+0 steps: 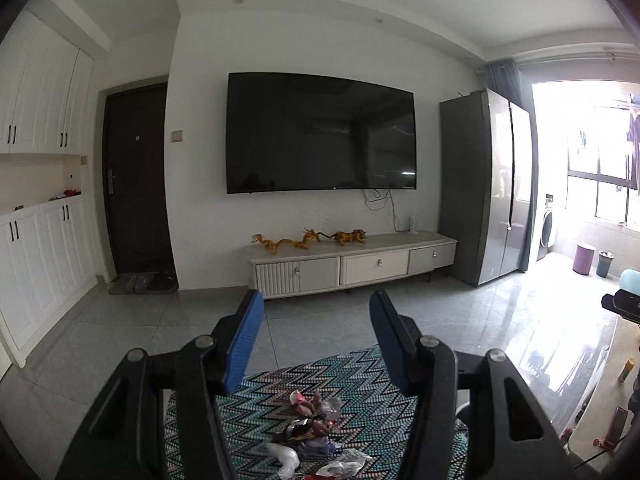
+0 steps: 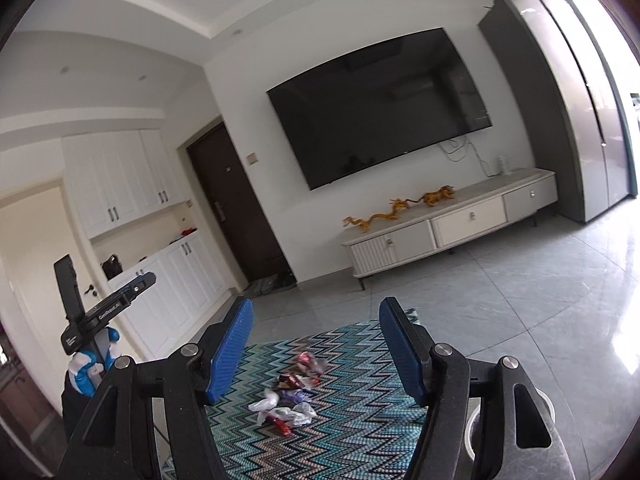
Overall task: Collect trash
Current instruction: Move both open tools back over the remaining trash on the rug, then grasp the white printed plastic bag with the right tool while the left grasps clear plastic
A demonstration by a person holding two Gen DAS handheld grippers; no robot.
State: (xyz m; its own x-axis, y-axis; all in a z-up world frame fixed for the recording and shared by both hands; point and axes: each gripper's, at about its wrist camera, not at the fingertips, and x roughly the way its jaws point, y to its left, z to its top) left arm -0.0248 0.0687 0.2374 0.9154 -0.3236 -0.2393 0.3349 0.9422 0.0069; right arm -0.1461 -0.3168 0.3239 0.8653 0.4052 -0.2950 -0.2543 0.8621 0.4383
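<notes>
A small pile of trash (image 1: pixel 312 428), crumpled wrappers and bits of clear plastic, lies on a zigzag-patterned rug (image 1: pixel 360 392) on the floor. My left gripper (image 1: pixel 316 300) hangs above and short of the pile, open, with nothing between its blue pads (image 1: pixel 244 344). The right wrist view shows the same trash pile (image 2: pixel 292 394) on the rug (image 2: pixel 352 432). My right gripper (image 2: pixel 316 306) also stands open and empty, raised over the near part of the rug.
Across grey tiles, a TV stand (image 1: pixel 352 264) sits under a wall TV (image 1: pixel 320 136), with a tall fridge (image 1: pixel 488 200) to the right. Two small bins (image 1: pixel 594 260) stand by the balcony. A round metal-rimmed container (image 2: pixel 480 428) shows behind my right finger. A table edge (image 1: pixel 600 420) is at right.
</notes>
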